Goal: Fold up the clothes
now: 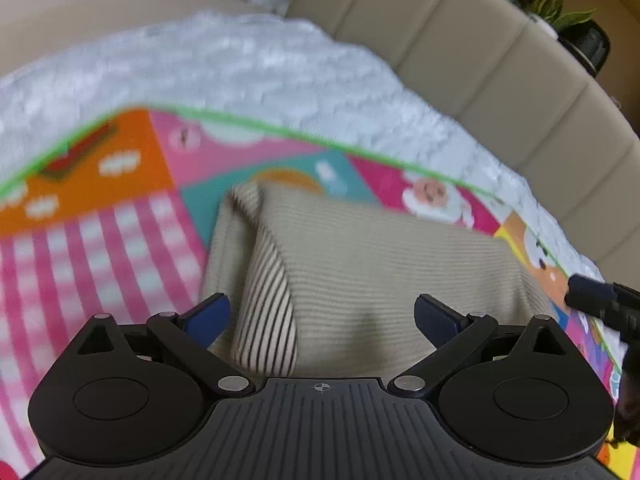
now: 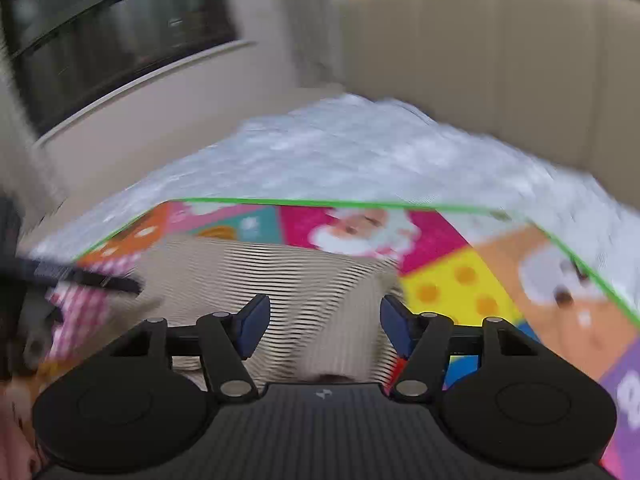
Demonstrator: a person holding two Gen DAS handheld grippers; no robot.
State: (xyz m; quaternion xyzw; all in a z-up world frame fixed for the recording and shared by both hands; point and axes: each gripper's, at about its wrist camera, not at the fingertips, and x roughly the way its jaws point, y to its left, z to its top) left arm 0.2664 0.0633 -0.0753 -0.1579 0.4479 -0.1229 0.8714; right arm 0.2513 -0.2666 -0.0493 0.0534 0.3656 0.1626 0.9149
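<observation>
A beige ribbed garment with a black-and-white striped inner side [image 1: 360, 268] lies partly folded on a colourful play mat [image 1: 100, 240]. My left gripper [image 1: 322, 316] is open and empty just above the garment's near edge, the striped fold between its jaws. In the blurred right wrist view the same garment [image 2: 280, 280] lies on the mat [image 2: 460, 288]. My right gripper [image 2: 320, 328] is open and empty over the garment's near right part. The right gripper shows at the right edge of the left wrist view [image 1: 600, 304], and the left one at the left of the right wrist view [image 2: 80, 276].
The mat lies on a white fluffy blanket [image 1: 240, 68] on a beige sofa with a padded backrest [image 1: 500, 68]. A potted plant [image 1: 560, 4] stands behind the sofa. A dark window [image 2: 100, 32] is at the far left.
</observation>
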